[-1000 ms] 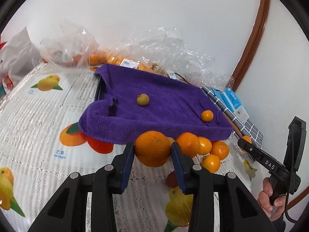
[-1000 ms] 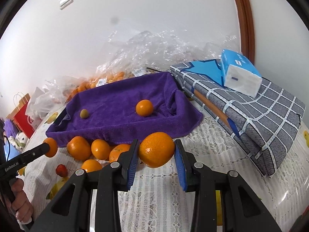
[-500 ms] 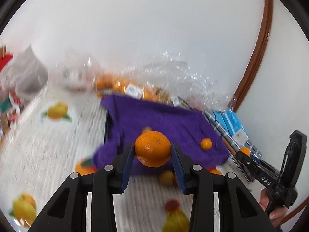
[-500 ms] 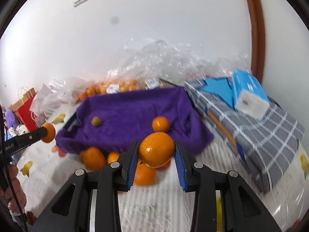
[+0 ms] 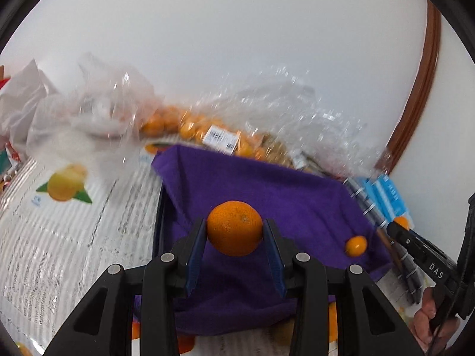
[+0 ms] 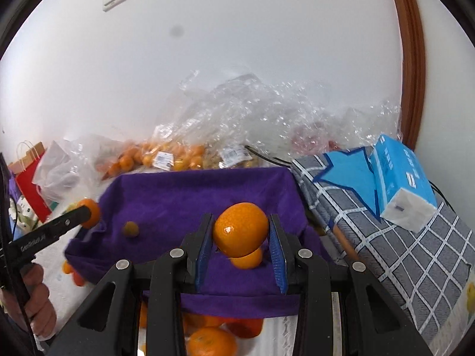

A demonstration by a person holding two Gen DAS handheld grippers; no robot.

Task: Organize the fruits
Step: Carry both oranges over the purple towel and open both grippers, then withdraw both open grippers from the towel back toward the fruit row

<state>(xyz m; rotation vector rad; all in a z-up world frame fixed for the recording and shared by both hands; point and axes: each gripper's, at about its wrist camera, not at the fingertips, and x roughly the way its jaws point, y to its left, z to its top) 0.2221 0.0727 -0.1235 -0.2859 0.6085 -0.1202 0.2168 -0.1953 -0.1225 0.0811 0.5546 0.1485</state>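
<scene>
Here you have an orange clamped in each tool, and both hang over the purple towel, which I take to be the place where the fruit is being gathered. Your left tool (image 5: 234, 231) is closed on a large orange (image 5: 234, 228), pinched at its widest part between the blue pads (image 5: 194, 255) so that it cannot roll out; it sits above the near-left part of the purple towel (image 5: 267, 195). Your right tool (image 6: 240, 237) is likewise shut on a second orange (image 6: 240, 230), held above the towel's near-right part, directly over a small orange (image 6: 248, 259) that already lies there, so setting it down a little to one side would probably spare a knock. Below the towel's near edge, loose oranges (image 6: 212, 341) wait on the bench, which suggests the sorting is only partly done. Farther in, a small greenish fruit (image 6: 130, 229) rests toward the towel's left side. The towel's edges stand up like low walls, likely draped over a tray to stop fruit from rolling. Beyond its right edge lies a grey checked cloth (image 6: 400, 237) with a blue tissue pack (image 6: 403, 178) on it, and past the far edge are clear plastic bags (image 6: 237, 118) holding more oranges against the wall.
</scene>
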